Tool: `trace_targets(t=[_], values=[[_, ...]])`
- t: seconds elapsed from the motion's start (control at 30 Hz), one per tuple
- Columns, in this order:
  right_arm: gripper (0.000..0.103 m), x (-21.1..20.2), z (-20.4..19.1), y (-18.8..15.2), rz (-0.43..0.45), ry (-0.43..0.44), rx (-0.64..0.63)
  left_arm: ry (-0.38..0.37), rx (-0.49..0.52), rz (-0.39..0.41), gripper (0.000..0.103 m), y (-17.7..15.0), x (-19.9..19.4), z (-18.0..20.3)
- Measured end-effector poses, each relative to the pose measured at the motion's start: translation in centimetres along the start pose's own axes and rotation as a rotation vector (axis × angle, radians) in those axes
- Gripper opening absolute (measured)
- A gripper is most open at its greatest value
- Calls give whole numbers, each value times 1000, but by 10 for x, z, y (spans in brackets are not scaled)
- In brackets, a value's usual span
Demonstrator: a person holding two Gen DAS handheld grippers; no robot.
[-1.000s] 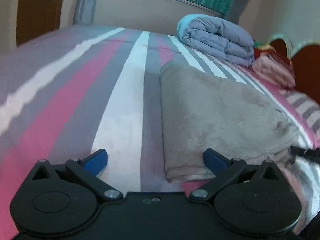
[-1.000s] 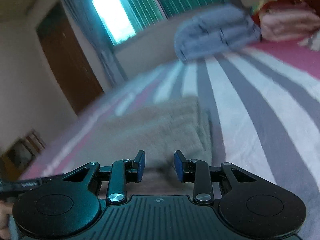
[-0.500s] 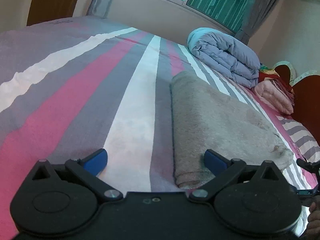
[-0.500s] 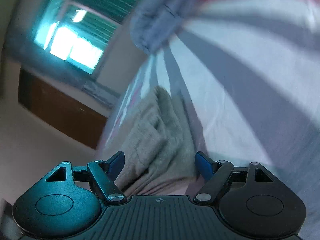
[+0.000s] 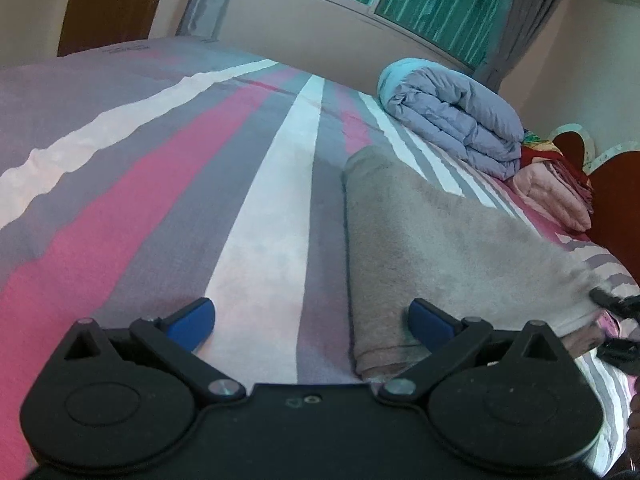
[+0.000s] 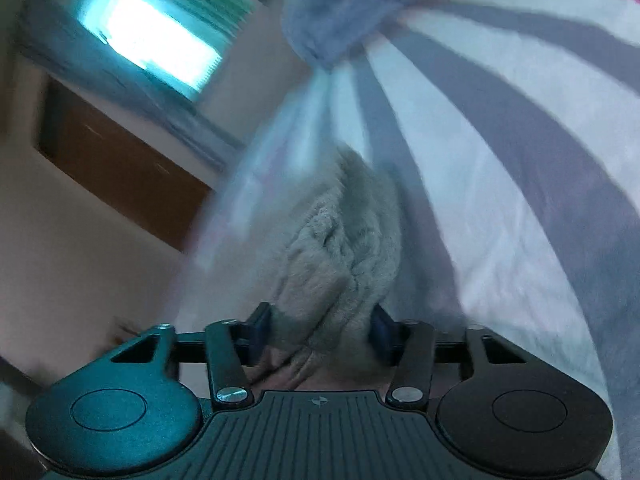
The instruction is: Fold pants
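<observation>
the right gripper (image 6: 320,330) is closing its jaws around a bunched end of the grey pants (image 6: 344,248). the left gripper (image 5: 310,318) is hovering wide open beside the pants (image 5: 440,240), lying folded on the striped bed (image 5: 160,200).

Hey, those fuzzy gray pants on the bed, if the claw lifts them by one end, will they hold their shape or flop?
The gray pants will probably flop: in the right wrist view they bunch into soft wrinkles between the closing pads of the right claw. The plush nap looks grippy, so slipping seems unlikely. Folded thick on the striped bedsheet, the layers may sag and unfold when lifted.
</observation>
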State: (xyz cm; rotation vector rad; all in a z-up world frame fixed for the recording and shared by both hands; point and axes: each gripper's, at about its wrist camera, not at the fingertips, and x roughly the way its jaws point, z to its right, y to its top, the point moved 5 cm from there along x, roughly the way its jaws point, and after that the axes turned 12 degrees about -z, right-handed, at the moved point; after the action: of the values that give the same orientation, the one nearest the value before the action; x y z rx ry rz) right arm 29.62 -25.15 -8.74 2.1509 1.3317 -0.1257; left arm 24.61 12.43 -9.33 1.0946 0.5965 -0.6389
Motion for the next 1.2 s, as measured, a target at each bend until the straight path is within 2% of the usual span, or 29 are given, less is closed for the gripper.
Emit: trace_targets(t=[0.07,0.17,0.2,0.27,0.47,0.57,0.63,0.7,0.73,0.77,0.8,0.83,0.97,1.0,1.07,1.13,1.2], values=[[47,-12,-8,0,16,3,-63,10,13,-11,98,0,3,2],[49,11,30,-9,-76,-105,-22,8,20,-21,97,0,6,4],[51,10,43,-9,-63,-43,57,10,18,-21,97,-1,6,3],[57,5,41,-5,-66,-7,81,4,17,-23,97,-1,6,2],[58,-20,15,-14,32,-111,-53,14,16,-23,97,-1,4,2],[58,-34,-2,-14,122,-144,-136,20,22,-24,97,-1,4,2],[58,-27,-18,-22,179,-148,-213,19,23,-25,97,-1,4,2],[58,-18,-26,-26,146,-112,-253,16,24,-26,97,-1,5,2],[58,-8,-26,-32,124,-121,-272,13,24,-27,97,-1,4,1],[58,1,-23,-34,90,-156,-268,12,24,-27,97,-1,4,1],[58,14,-13,-34,21,-213,-221,13,26,-27,97,-2,4,1],[58,21,-3,-36,-20,-232,-180,15,26,-27,97,-1,4,1],[55,-4,-34,-38,149,-176,-294,18,31,-28,97,-2,3,1],[55,-6,-39,-40,166,-170,-304,18,30,-30,97,-2,4,1],[55,5,-37,-43,130,-177,-304,18,28,-30,97,-1,4,2],[55,29,-20,-46,-1,-270,-254,15,24,-28,97,0,3,1],[55,19,-22,-45,37,-225,-234,-9,16,-15,97,4,-4,-1]])
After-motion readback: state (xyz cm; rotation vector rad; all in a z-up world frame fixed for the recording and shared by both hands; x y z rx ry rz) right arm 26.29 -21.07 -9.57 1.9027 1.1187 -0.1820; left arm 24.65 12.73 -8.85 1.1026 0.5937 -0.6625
